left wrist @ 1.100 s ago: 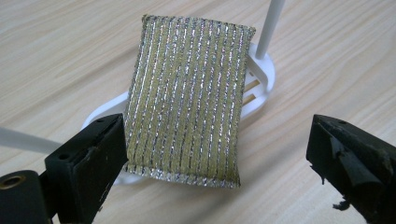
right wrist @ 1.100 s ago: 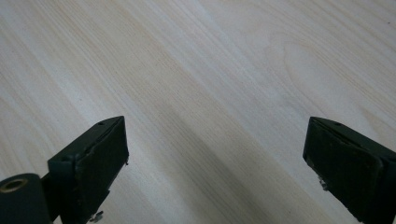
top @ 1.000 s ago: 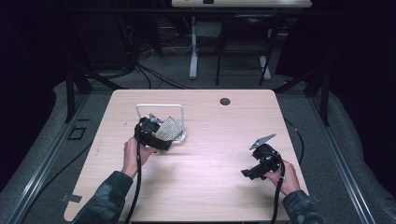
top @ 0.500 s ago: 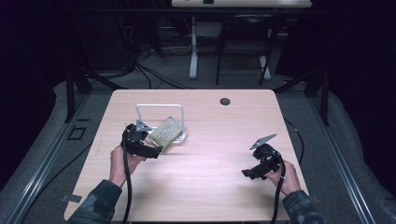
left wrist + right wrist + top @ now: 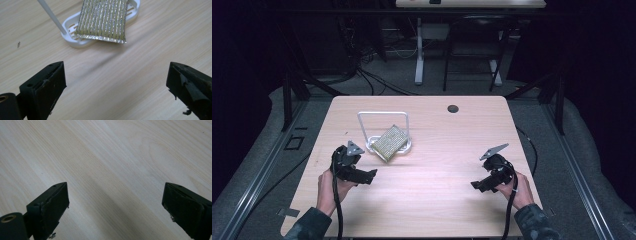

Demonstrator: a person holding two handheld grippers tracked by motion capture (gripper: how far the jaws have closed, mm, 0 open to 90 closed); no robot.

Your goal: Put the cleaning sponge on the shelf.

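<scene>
Both tongs (image 5: 367, 175) (image 5: 477, 185) gape; sponge (image 5: 389, 142) rests on holder (image 5: 374, 145).

obstacle: sponge (image 5: 389, 142) on white rack (image 5: 383, 116) | elsewhere: bare table (image 5: 437, 190)

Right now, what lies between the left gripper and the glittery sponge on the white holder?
Nothing: in the left gripper view, bare wooden table separates the left gripper from the sponge on its white holder.

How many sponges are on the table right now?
1. The sponge lies tilted across the white holder, left of the table's middle, just ahead of the left gripper. None seems hidden.
</scene>
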